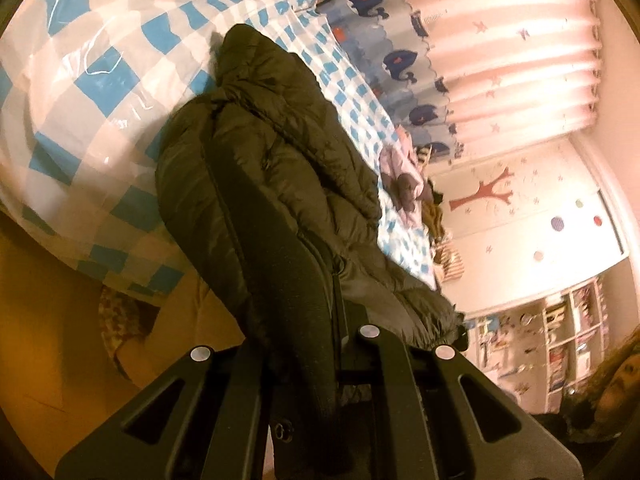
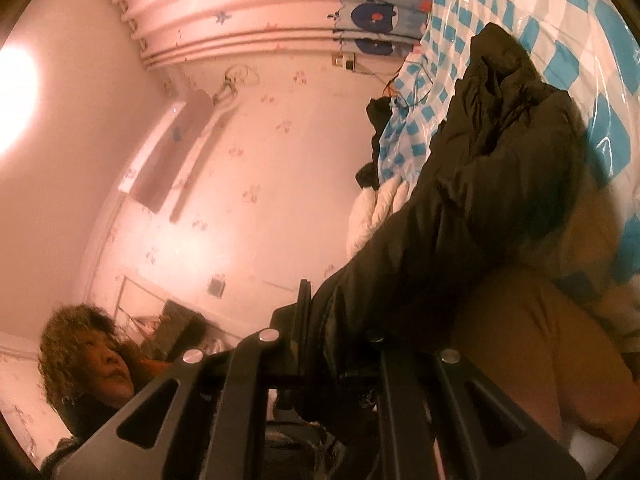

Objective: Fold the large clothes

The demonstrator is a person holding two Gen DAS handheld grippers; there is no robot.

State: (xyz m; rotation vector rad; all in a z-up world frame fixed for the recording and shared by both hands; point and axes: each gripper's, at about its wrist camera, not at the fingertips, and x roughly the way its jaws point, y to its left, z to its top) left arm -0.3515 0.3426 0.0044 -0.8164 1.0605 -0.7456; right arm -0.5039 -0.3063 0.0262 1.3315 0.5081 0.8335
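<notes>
The dark puffer jacket (image 1: pixel 280 184) fills the way ahead; checked bed (image 1: pixel 100 80) beside it lies bare.

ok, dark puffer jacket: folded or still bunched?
Bunched. The jacket hangs crumpled from both shut claws, left claw and right claw, above the checkered bedding.

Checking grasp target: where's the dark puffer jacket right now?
The dark puffer jacket runs up the centre of the left wrist view and right of centre in the right wrist view, gripped by both tools and trailing onto the blue-checked bed cover.
</notes>
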